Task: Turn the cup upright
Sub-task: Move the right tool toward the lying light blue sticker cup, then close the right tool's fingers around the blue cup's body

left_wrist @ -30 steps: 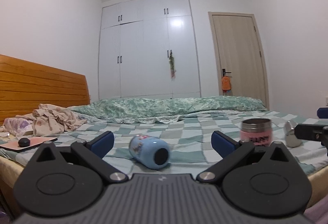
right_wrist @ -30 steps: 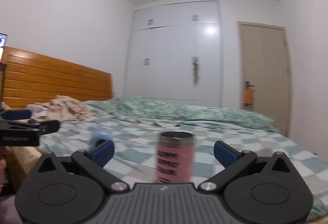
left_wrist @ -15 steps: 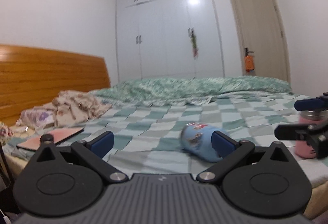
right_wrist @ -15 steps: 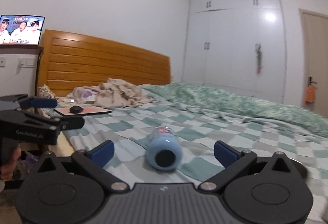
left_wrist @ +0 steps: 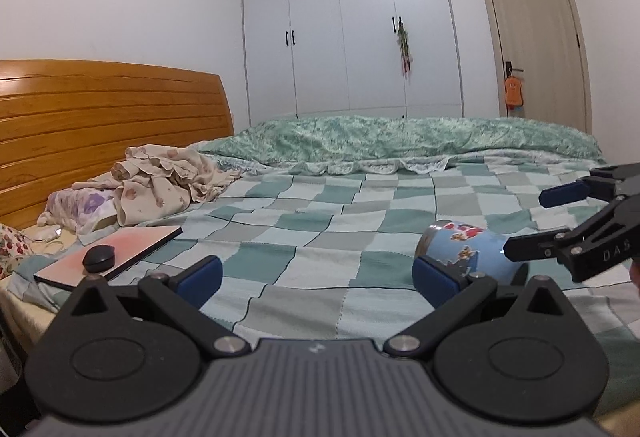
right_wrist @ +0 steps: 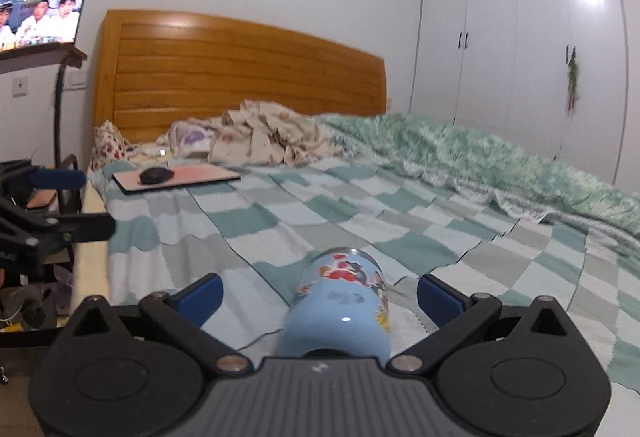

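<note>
Right gripper point(right_wrist: 318, 297) has closed in on the cup since half a second ago: the cup filled mid-frame then, and now its near end sits low centre in the right wrist view, partly hidden behind the gripper body. One cup point(right_wrist: 340, 311), light blue with cartoon print, lying on its side on the checked bedspread point(right_wrist: 460, 237), far end pointing up-frame toward the headboard point(right_wrist: 240, 77). Right fingers are spread wide, one blue pad point(right_wrist: 200, 295) on each side of the cup, neither touching it. Left gripper point(left_wrist: 316, 277) has swung left versus a second ago; the cup point(left_wrist: 464, 251) has gone from centre to lower right of its view, just behind the right-hand pad. Left fingers are also wide apart, nothing between them but bedspread. In the left wrist view the right gripper point(left_wrist: 532, 223) shows at the right edge, its fingers straddling the cup's end. The pink cup seen a second ago is out of both views. Count otherwise: one pink pad point(left_wrist: 116, 257) in the lower left with one black mouse point(left_wrist: 99, 257) on it, one heap of crumpled clothes point(left_wrist: 160, 185) above that, one green quilt point(left_wrist: 400, 141) across the far side, one wardrobe point(left_wrist: 348, 29), one door point(left_wrist: 532, 37), one lit screen point(right_wrist: 38, 15) in the upper left of the right wrist view.
</note>
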{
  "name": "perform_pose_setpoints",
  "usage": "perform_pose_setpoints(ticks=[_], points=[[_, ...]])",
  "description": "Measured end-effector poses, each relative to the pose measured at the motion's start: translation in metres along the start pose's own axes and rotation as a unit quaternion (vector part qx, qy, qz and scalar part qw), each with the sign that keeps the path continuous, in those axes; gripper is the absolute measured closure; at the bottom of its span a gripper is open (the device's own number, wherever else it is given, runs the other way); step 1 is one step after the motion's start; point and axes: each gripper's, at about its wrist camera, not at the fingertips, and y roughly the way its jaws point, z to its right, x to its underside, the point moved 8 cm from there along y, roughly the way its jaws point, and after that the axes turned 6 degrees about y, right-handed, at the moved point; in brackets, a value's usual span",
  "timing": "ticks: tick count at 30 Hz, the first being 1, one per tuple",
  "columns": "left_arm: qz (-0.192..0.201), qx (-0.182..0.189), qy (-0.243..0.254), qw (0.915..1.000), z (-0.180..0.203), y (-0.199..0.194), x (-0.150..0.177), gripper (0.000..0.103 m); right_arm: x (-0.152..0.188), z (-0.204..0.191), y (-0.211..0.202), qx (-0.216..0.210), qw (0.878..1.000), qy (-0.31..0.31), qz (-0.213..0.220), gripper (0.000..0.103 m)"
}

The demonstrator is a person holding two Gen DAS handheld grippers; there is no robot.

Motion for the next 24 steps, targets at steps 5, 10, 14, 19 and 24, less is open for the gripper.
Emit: perform_pose_setpoints(ticks=[5, 10, 14, 19, 24], points=[[-0.024, 0.004, 0.008, 0.9997, 0.0, 0.03, 0.002, 0.0, 0.0, 0.022, 0.036, -0.028, 0.999, -0.004, -0.04, 0.0], [-0.061, 0.02, -0.01, 0.9979, 0.0, 0.064, 0.01, 0.0, -0.001, 0.035, 0.07, -0.066, 0.994, -0.011, -0.09, 0.0], [-0.077, 0.024, 0.001, 0.9967, 0.001, 0.086, 0.014, 0.0, 0.006, 0.046, 0.09, -0.099, 0.987, 0.021, -0.129, 0.0], [-0.097, 0.038, 0.005, 0.9945, 0.004, 0.101, 0.021, 0.0, 0.02, 0.048, 0.114, -0.139, 0.968, 0.081, -0.193, 0.0], [-0.11, 0.046, 0.003, 0.9929, 0.001, 0.104, 0.029, 0.0, 0.034, 0.043, 0.134, -0.152, 0.948, 0.127, -0.248, 0.009]])
